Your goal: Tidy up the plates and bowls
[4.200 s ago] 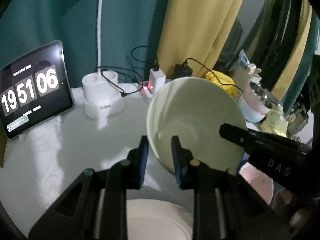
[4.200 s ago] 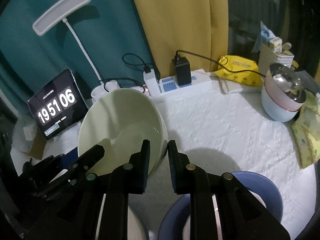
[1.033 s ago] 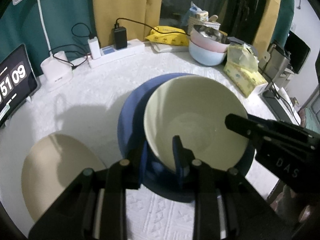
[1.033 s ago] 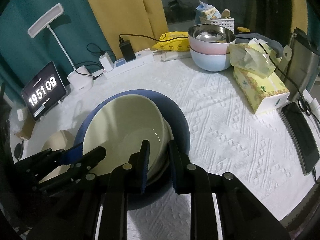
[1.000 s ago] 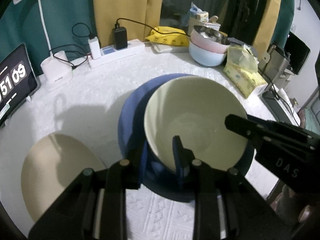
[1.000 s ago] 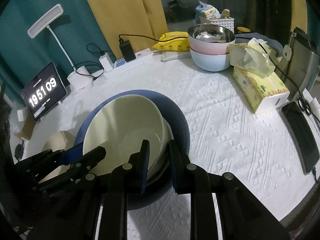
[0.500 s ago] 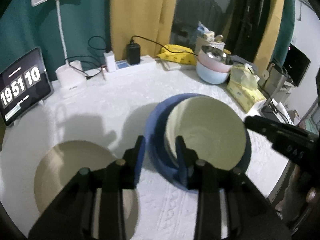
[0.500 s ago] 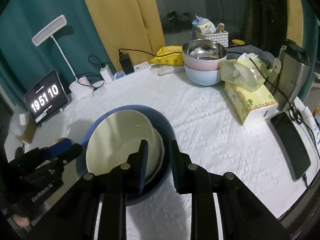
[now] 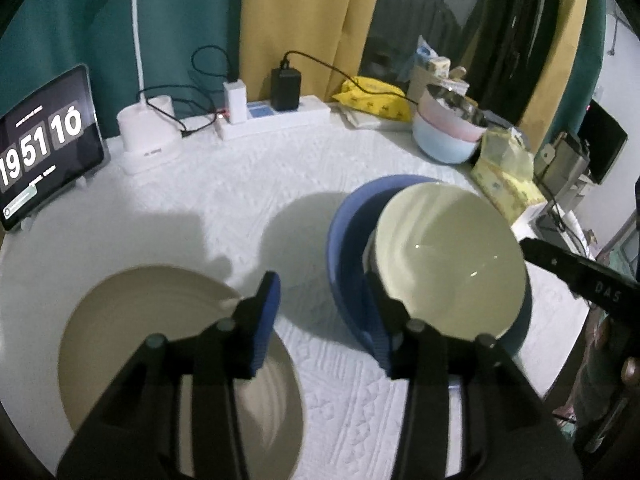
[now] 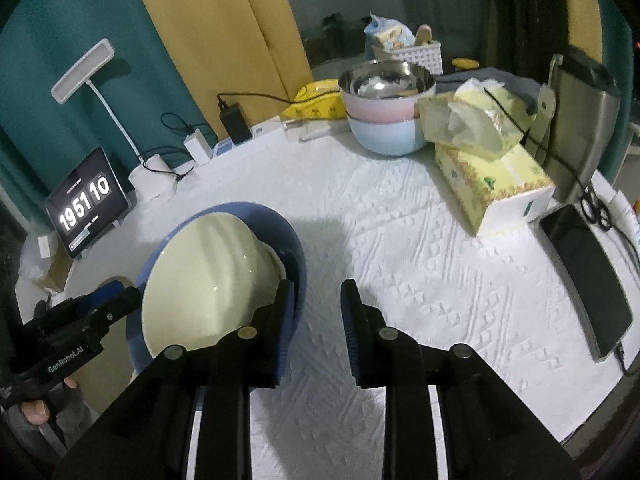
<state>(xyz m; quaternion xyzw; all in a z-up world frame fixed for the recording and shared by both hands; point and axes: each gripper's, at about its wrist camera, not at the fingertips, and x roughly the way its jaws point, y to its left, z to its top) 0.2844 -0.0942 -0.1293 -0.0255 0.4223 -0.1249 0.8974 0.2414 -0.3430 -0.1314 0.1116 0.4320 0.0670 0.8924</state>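
Note:
A pale green bowl (image 9: 448, 256) rests tilted inside a larger blue bowl (image 9: 346, 236) on the white tablecloth; both also show in the right wrist view, the green bowl (image 10: 208, 280) and the blue bowl (image 10: 292, 248). A beige plate (image 9: 136, 320) lies at the front left. My left gripper (image 9: 324, 312) is open and empty, just left of the blue bowl. My right gripper (image 10: 316, 308) is open and empty, just right of the bowls.
A stack of a steel, a pink and a light blue bowl (image 10: 386, 120) stands at the back right beside tissue packs (image 10: 488, 160). A phone (image 10: 588, 272) lies at the right edge. A tablet clock (image 9: 44, 144), lamp base (image 9: 146, 140) and power strip (image 9: 276, 120) line the back.
Both grippers let go of the green bowl, leaving it in the blue bowl, then opened wide and drew back and up. The clock went from 19:51:06 to 19:51:10.

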